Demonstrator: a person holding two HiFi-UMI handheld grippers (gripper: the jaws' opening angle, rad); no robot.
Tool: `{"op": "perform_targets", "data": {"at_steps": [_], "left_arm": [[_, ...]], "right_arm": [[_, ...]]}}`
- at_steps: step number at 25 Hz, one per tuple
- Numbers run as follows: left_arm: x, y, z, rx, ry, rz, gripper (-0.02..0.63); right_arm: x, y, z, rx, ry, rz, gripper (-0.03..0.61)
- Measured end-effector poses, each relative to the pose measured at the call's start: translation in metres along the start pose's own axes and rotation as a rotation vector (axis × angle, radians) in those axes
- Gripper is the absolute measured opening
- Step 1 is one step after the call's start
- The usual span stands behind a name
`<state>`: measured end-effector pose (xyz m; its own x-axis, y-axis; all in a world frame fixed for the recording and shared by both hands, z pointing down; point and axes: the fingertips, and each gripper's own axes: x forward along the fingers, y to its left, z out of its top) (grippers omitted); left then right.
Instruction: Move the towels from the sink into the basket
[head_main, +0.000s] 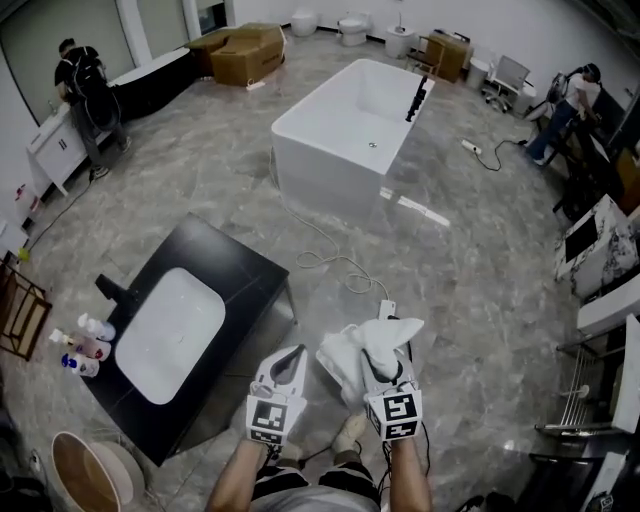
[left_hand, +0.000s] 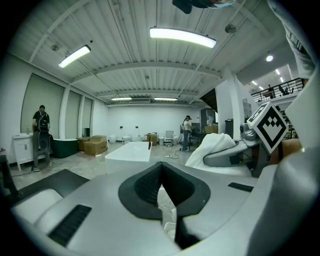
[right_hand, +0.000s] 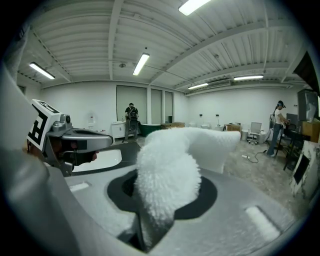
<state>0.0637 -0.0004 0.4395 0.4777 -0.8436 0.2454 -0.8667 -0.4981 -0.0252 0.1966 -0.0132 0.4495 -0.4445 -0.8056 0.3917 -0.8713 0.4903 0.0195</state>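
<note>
Grey veined floor tiling (head_main: 470, 260) is running under the whole showroom. Nearest the camera, the person's two forearms are reaching forward, one gripper in each hand.

1. Left gripper (head_main: 297, 352): its jaws are meeting at the tips, with nothing lying between them.
2. Right gripper (head_main: 388, 352): its jaws are clamping a white towel (head_main: 358, 347). The cloth is bulging up out of the pads and draping over the gripper's front. It is hanging above the floor, well apart from both sink and basket.

To the lower left, a round brown basket (head_main: 72, 476) is standing on the floor just beside the corner of a black vanity top (head_main: 235, 275). A white sink (head_main: 170, 335) is sitting recessed in that top, with a black faucet (head_main: 112, 291) standing at its far-left edge. Several small bottles (head_main: 84, 345) are grouping just beside the basin's left side.

Beyond the grippers, a pale cable (head_main: 330, 250) is looping across the floor toward a white freestanding bathtub (head_main: 345, 125). Farther back, cardboard boxes (head_main: 240, 52) are resting near the wall. One person (head_main: 85, 90) is standing at the far left by a white cabinet, and another (head_main: 565, 112) is standing at the far right.
</note>
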Motion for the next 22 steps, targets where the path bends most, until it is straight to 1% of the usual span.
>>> {"op": "perform_targets", "data": {"at_steps": [4,8,11,14,16,19,22], "left_arm": [[0.045,-0.024,-0.02,-0.003,0.039,-0.038,0.009],[0.087,-0.043,-0.053,-0.003,0.088,-0.061,0.009],[0.118,-0.053,-0.079,-0.037,0.12,-0.057,0.009],[0.134,-0.059,-0.12,-0.018,0.16,-0.068,0.009],[0.145,-0.064,-0.148,-0.02,0.177,-0.071,0.009],[0.162,-0.071,-0.191,-0.055,0.215,-0.065,0.009],[0.179,-0.075,-0.243,-0.035,0.251,-0.078,0.009]], "right_arm": [[0.008,-0.042,-0.032,0.026,0.027,-0.02,0.124],[0.024,-0.078,-0.077,0.063,0.058,-0.022,0.126],[0.042,-0.103,-0.117,0.088,0.082,-0.019,0.126],[0.058,-0.112,-0.165,0.116,0.125,-0.008,0.126],[0.07,-0.119,-0.196,0.121,0.146,-0.002,0.126],[0.091,-0.127,-0.243,0.122,0.172,0.006,0.126],[0.115,-0.13,-0.284,0.129,0.189,0.023,0.126]]}}
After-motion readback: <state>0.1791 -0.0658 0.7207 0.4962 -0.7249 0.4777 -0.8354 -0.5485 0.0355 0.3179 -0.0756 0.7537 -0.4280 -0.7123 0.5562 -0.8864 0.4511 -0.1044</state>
